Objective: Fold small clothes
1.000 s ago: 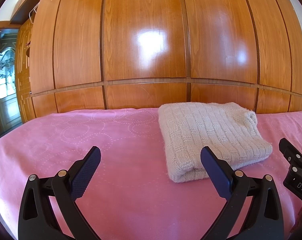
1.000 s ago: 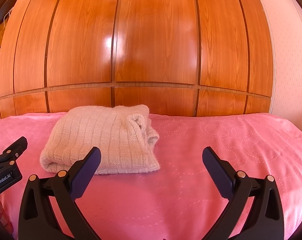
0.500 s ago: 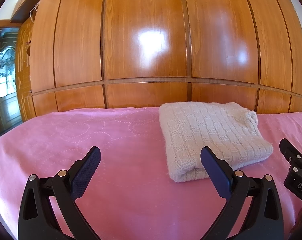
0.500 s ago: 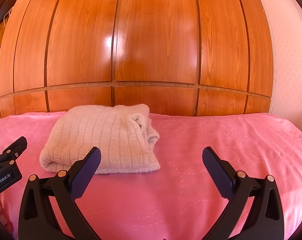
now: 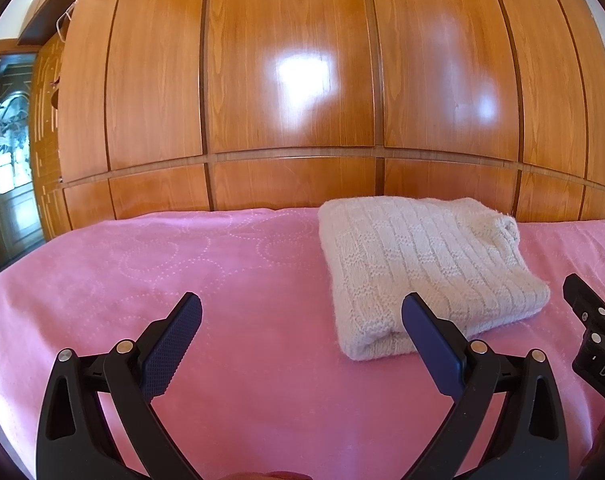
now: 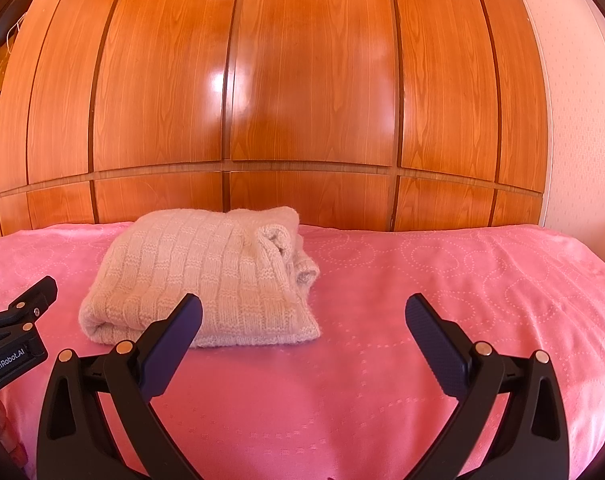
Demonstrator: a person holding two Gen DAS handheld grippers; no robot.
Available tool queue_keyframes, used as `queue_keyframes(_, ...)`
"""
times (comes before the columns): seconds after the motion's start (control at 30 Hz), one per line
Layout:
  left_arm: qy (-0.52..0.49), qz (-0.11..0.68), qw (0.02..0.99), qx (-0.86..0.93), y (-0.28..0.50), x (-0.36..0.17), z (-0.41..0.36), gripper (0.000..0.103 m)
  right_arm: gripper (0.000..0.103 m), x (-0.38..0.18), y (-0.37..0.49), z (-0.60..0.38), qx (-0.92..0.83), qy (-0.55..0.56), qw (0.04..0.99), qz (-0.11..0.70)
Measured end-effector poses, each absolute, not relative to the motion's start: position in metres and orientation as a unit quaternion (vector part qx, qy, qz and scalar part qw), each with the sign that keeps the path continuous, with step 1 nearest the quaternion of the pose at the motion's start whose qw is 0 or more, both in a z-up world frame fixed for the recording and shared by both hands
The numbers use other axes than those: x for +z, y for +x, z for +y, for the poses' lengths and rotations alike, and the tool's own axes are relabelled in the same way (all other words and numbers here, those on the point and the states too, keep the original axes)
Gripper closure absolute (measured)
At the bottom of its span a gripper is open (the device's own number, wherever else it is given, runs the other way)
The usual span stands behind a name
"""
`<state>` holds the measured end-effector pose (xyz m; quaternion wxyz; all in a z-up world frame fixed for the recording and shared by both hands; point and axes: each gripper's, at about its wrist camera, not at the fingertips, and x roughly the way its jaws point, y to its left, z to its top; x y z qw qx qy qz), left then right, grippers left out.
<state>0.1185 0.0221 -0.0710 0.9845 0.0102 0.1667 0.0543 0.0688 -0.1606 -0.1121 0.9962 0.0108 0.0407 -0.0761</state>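
A cream knitted sweater [image 5: 426, 268] lies folded into a thick rectangle on the pink bedspread [image 5: 222, 280]. In the right wrist view the same sweater [image 6: 206, 276] sits left of centre, its rolled collar facing right. My left gripper [image 5: 300, 312] hovers open over bare bedspread, just short of the sweater's near left corner, nothing between its fingers. My right gripper [image 6: 302, 312] is also open and holds nothing, with the sweater's near edge behind its left finger. Each gripper shows at the edge of the other's view.
A glossy wooden wardrobe wall [image 5: 294, 80] runs right behind the bed. A dark doorway with a glazed door [image 5: 10, 160] is at the far left. A pale wall [image 6: 582, 120] stands at the right. Bare pink bedspread [image 6: 462, 280] stretches right of the sweater.
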Motion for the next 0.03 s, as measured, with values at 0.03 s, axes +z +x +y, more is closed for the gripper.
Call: queue_keyframes(0.03,0.010,0.168,0.984,0.054,0.1189,-0.0713,0.0223,0.004,0.002,-0.1122,0.0686,-0.1605,-0.076,0.011,0.996,0.041)
